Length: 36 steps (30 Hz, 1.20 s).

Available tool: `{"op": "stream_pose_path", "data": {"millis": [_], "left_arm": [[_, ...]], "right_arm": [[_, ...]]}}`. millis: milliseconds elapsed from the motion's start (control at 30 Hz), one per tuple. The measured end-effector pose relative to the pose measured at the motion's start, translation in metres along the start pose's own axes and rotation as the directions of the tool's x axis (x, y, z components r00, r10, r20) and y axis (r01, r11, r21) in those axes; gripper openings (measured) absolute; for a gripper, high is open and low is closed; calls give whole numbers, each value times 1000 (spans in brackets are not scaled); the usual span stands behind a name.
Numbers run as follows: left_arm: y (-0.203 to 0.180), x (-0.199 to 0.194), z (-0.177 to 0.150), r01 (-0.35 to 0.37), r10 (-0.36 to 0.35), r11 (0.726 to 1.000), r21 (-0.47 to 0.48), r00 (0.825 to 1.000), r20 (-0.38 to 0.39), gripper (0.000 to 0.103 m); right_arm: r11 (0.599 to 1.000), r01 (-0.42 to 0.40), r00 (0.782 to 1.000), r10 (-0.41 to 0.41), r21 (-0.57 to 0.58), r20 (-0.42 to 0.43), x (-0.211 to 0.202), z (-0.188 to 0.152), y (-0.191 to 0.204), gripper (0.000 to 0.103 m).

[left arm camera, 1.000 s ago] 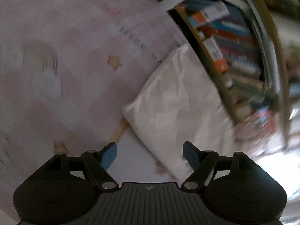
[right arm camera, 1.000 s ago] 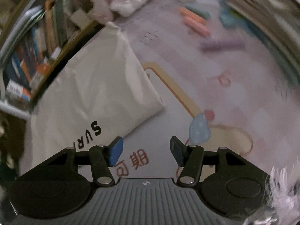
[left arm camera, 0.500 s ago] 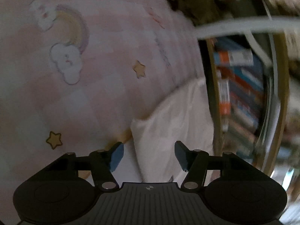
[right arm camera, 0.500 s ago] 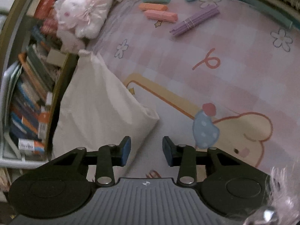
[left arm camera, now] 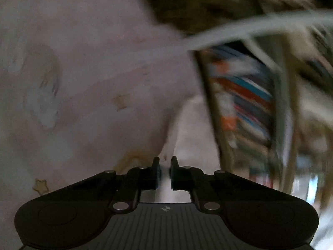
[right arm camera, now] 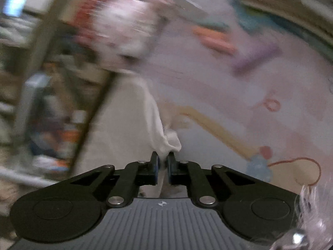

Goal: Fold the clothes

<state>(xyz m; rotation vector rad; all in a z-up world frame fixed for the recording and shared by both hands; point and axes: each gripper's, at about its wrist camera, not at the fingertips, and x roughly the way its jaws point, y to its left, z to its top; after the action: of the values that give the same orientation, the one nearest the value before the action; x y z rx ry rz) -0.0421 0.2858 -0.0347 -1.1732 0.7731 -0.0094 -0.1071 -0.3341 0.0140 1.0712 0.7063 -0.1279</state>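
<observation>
We see a pink checked play mat [right arm camera: 260,87] as the carrying surface, printed with stars, a rainbow with clouds and a cartoon figure. A white garment [right arm camera: 129,125] lies on it along the mat's edge, beside a bookshelf [left arm camera: 245,108]. Farther off on the mat we note orange [right arm camera: 214,38] and purple [right arm camera: 256,59] stick-like pieces, blurred, and a pale plush bundle [right arm camera: 124,27] near the shelf.

You see a white cloth [right arm camera: 129,125] on a pale pink mat [right arm camera: 239,104] printed with tan stars, an orange loop and a blue spot; your fingers [right arm camera: 154,167] are black with blue pads.
</observation>
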Motion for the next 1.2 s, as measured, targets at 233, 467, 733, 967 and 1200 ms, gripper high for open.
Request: {"op": "stream_pose_path", "data": {"millis": [233, 467, 733, 967, 1200], "left_arm": [[37, -4, -14, -124, 124, 992, 0, 990, -73, 7], [15, -4, -3, -61, 64, 997, 54, 996, -61, 7], [16, -15, -6, -60, 75, 987, 147, 992, -97, 7], [33, -12, -14, -84, 102, 986, 142, 987, -126, 7], [32, -5, -12, -91, 114, 984, 151, 982, -150, 12]], "right_arm": [[971, 239, 966, -238, -3, -96, 7, -19, -46, 8], [964, 249, 965, -255, -91, -57, 11, -17, -26, 8], [953, 249, 966, -257, -172, -27, -6, -18, -16, 8], [918, 333, 939, -344, -214, -18, 4, -37, -28, 8], [842, 439, 896, -437, -313, 81, 7, -43, -9, 33]]}}
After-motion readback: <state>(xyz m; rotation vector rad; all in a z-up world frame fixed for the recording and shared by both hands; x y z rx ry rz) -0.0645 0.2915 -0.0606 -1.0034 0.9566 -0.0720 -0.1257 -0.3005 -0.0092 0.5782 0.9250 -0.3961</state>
